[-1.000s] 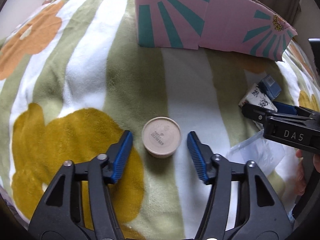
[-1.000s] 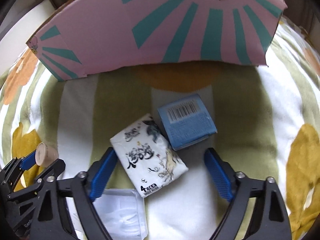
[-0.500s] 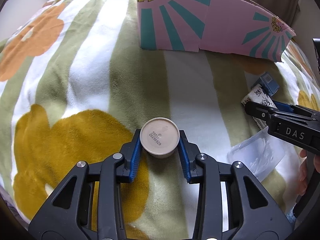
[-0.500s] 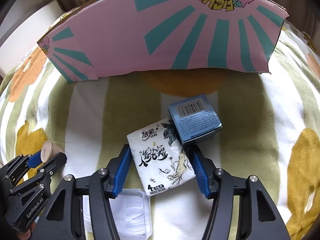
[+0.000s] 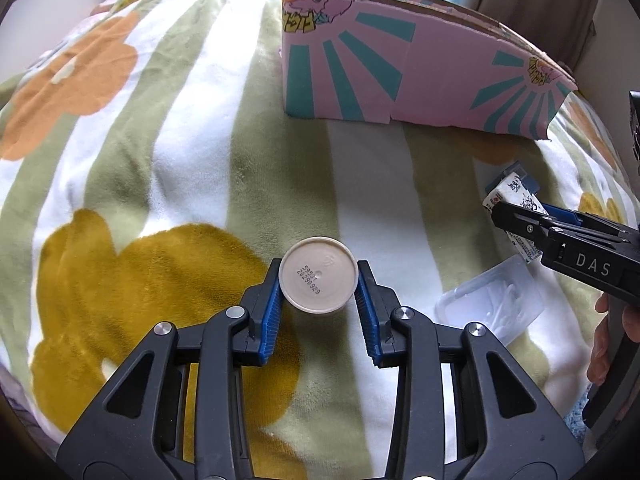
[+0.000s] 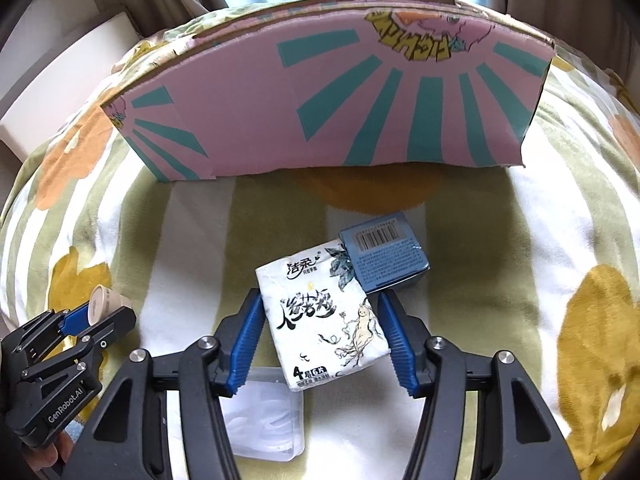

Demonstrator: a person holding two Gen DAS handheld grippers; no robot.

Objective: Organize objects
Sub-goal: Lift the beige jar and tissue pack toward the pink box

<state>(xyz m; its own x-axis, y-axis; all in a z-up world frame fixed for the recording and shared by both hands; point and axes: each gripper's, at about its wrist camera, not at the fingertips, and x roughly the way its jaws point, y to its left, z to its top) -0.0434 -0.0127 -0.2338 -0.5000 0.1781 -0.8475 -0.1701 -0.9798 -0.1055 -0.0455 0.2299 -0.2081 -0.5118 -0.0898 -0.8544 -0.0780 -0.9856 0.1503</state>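
Observation:
My left gripper [image 5: 318,286] is shut on a small beige round cup [image 5: 318,280], held bottom toward the camera above the flowered blanket; the cup also shows in the right wrist view [image 6: 105,303]. My right gripper [image 6: 320,326] is shut on a white tissue pack [image 6: 326,320] with black lettering, lifted a little; the pack also shows in the left wrist view [image 5: 516,204]. A blue box [image 6: 386,256] with a barcode lies just beyond the pack. A pink cardboard box [image 6: 340,108] with teal rays stands open-topped at the back, also in the left wrist view [image 5: 408,76].
A clear plastic lidded tray [image 6: 264,416] lies on the blanket [image 5: 192,128] under my right gripper, and in the left wrist view [image 5: 490,306]. The blanket covers a soft bed surface. A white block [image 6: 68,76] sits off the far left edge.
Both grippers closed from open onto their objects, the left on the cup, the right on the tissue pack, then rose and pulled back; the pink box now shows its top rim.

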